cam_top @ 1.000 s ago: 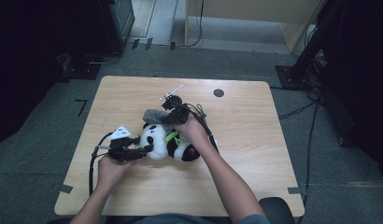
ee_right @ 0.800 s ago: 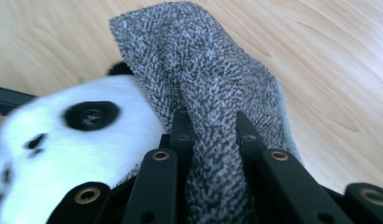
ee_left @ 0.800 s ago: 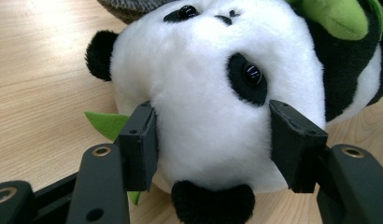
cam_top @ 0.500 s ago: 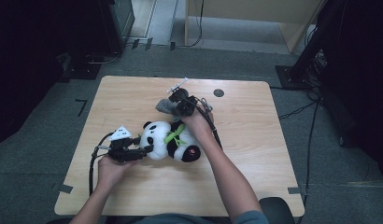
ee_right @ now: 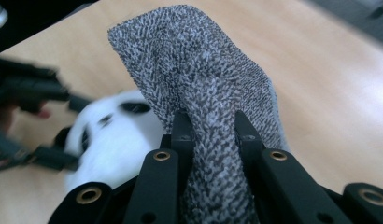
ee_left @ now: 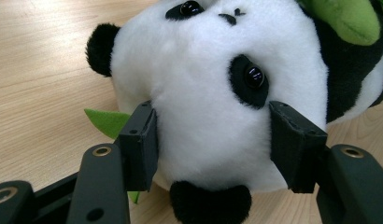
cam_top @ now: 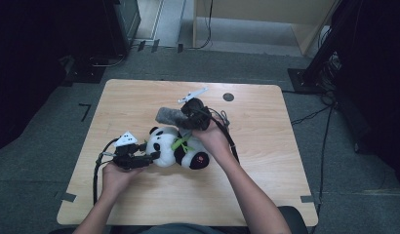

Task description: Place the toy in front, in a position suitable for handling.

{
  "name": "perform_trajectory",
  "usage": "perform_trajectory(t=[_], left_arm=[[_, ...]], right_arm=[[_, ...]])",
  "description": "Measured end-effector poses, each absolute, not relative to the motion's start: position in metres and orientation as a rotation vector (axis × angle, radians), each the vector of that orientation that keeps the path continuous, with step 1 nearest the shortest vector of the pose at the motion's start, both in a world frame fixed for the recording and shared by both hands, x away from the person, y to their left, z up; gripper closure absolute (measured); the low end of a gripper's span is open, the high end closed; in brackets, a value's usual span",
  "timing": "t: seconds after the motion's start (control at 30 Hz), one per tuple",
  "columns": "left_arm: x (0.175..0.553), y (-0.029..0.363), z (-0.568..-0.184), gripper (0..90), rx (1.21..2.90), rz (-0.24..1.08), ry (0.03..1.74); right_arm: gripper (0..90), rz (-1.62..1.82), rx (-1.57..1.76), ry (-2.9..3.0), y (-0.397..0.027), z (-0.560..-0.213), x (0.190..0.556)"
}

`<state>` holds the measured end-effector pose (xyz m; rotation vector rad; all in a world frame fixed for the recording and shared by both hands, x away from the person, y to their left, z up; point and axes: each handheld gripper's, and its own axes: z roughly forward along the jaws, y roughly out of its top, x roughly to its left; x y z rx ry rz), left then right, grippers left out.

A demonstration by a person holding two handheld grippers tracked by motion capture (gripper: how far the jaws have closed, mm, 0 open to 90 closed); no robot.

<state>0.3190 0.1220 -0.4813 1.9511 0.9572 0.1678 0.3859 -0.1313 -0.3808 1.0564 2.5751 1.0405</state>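
Note:
A black-and-white panda plush (cam_top: 176, 148) lies on the wooden table (cam_top: 266, 146) with a green leaf (ee_left: 105, 122) by its head. My left gripper (cam_top: 139, 158) comes in from the left and is shut on the panda's head (ee_left: 199, 84), one pad pressed into each side. My right gripper (cam_top: 190, 113) hangs just beyond the panda, lifted off the table. It is shut on a grey knitted cloth (ee_right: 194, 60), which sticks up and out past the jaws. The same cloth (cam_top: 168, 115) shows to the left of that gripper in the high view.
A small dark round hole (cam_top: 228, 96) sits in the table near its far edge. Black cables trail from both grippers, one looping off the table's left side (cam_top: 96, 170). Dark equipment and a wooden cabinet stand on the floor beyond the table.
My right gripper has lifted away from the panda toward the far side, taking the grey cloth with it. The left gripper and the panda have stayed put.

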Motion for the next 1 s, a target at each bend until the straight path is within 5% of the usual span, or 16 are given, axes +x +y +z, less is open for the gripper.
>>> perform_trajectory(t=[0.17, 1.0], left_arm=[[0.32, 0.121, -0.482, 44.5, 1.966, 0.173, 0.937], [0.32, 0.121, -0.481, 44.7, 1.928, 0.165, 0.968]], right_arm=[[78.3, 0.997, 1.042, 2.608, -0.131, -0.409, 0.38], [78.2, 0.862, 1.186, 2.44, -0.162, -0.409, 0.417]])
